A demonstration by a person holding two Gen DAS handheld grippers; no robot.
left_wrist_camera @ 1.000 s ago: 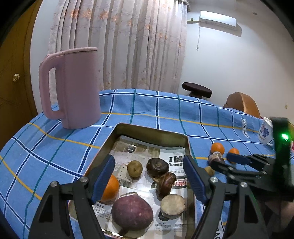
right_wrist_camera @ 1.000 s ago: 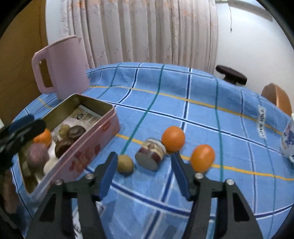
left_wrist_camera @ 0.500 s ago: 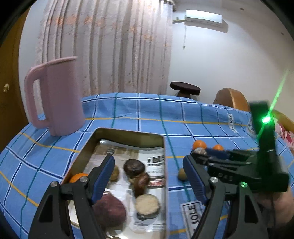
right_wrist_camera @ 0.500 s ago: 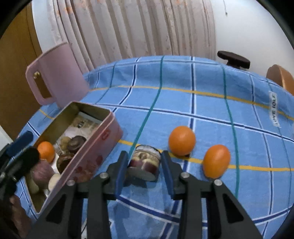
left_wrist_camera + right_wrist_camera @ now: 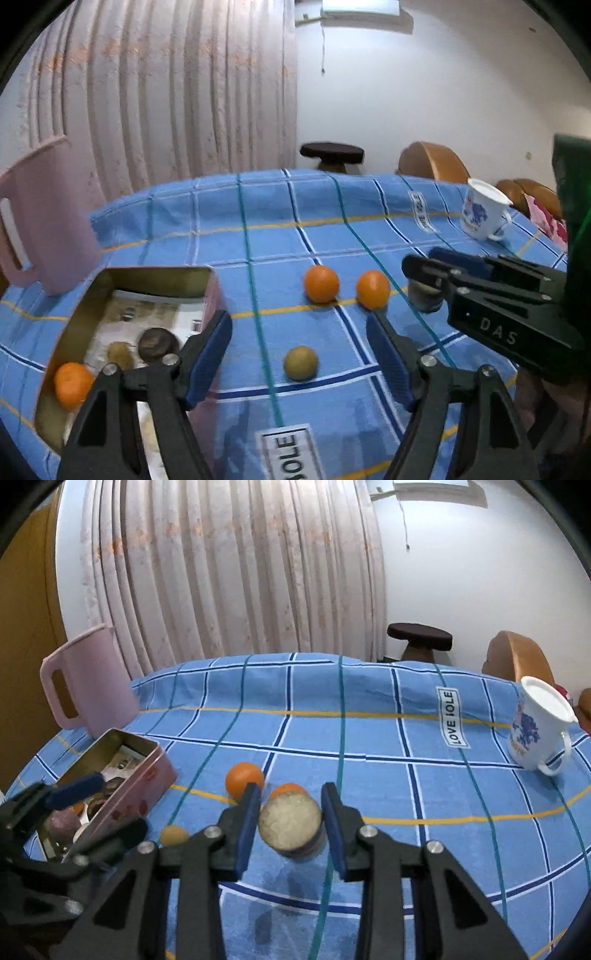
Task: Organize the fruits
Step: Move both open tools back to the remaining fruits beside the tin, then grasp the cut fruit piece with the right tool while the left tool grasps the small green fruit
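My right gripper (image 5: 290,823) is shut on a cut fruit half (image 5: 290,825) with a pale face and purple skin, held above the blue checked cloth; it also shows in the left wrist view (image 5: 424,295). Two oranges (image 5: 321,283) (image 5: 373,289) and a small brown-green fruit (image 5: 301,363) lie on the cloth. My left gripper (image 5: 299,362) is open and empty, with the small fruit in line between its fingers. The pink tin (image 5: 214,291) at the left holds an orange (image 5: 72,384) and several dark fruits.
A pink jug (image 5: 86,692) stands at the far left behind the tin. A white mug with a blue print (image 5: 535,731) stands at the right edge. A dark stool (image 5: 419,638) and wooden chairs stand beyond the table.
My right gripper has lifted the cut fruit half off the cloth and turned its pale face toward the camera. My left gripper has swung right, from over the tin to over the loose fruits.
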